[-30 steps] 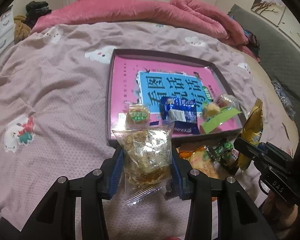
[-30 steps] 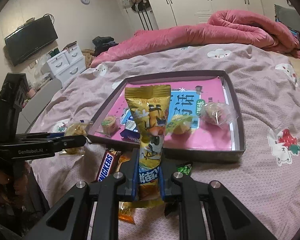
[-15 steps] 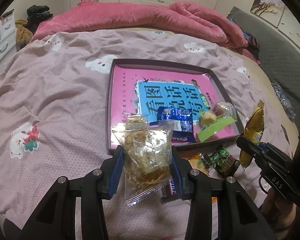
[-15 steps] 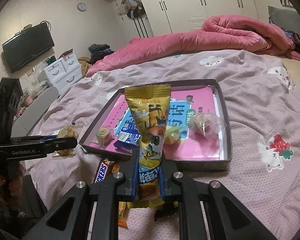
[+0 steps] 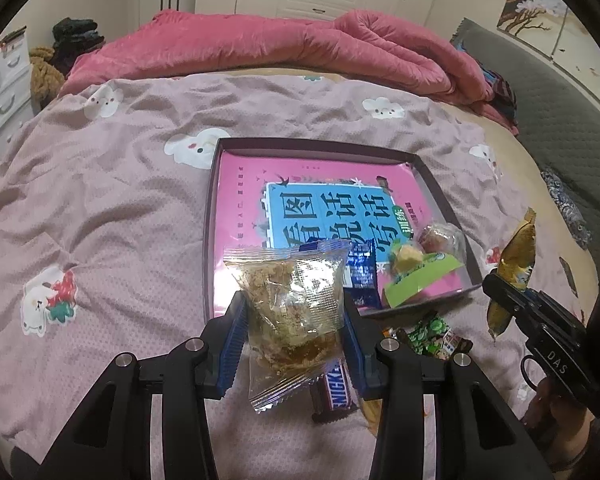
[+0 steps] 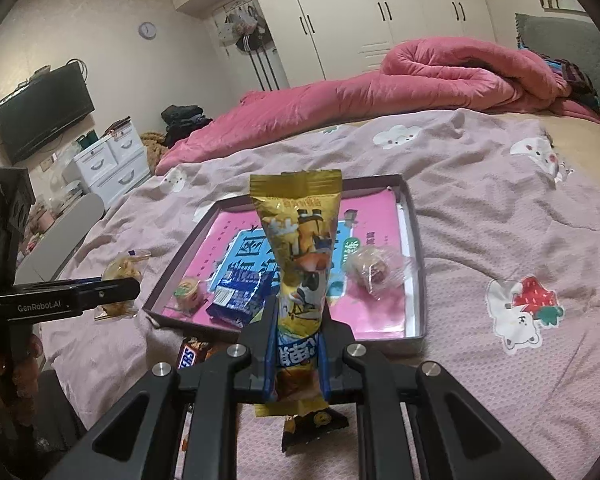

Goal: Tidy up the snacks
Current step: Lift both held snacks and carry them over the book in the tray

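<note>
Fingers [image 5: 236, 344] of our left gripper [image 5: 294, 346] clamp the clear snack bag [image 5: 292, 300]; the tray [image 5: 210, 240] lies just ahead, the right gripper [image 6: 298, 354] pinching the upright yellow packet [image 6: 300, 248]

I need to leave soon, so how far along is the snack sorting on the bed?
Partly done. Already in the tray: a blue packet, a green-labelled snack and a clear-wrapped cake. In hand: the left gripper holds a clear crumbly pack, the right gripper a yellow bag. Left on the bedspread: a Snickers bar and green sweets.
</note>
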Available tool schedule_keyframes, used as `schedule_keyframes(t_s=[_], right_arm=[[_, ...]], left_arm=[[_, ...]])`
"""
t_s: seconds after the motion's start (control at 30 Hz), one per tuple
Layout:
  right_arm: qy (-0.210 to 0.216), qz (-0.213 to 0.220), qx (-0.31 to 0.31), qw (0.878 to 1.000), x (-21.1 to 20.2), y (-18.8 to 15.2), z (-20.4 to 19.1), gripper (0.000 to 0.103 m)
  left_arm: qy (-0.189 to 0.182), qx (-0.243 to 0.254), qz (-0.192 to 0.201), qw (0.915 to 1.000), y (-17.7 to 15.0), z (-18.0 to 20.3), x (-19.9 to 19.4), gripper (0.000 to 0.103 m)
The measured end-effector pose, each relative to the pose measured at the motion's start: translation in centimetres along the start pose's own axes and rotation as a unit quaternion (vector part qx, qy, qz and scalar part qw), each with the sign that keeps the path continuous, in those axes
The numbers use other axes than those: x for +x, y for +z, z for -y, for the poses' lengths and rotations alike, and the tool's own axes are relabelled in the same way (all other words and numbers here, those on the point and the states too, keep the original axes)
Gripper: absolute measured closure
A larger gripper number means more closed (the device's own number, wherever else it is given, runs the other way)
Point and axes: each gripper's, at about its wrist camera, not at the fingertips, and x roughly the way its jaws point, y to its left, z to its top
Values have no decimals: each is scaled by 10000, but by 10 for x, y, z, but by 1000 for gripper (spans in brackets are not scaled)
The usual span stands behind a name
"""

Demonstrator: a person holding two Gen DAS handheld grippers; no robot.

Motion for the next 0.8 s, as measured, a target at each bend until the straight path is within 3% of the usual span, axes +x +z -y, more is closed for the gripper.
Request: schedule_keyframes(t_s=[0.8], right_arm=[[-9, 374, 3, 9993, 1, 34, -2, 86]], left_arm=[[-43, 88, 50, 9999, 26, 14, 15, 58]])
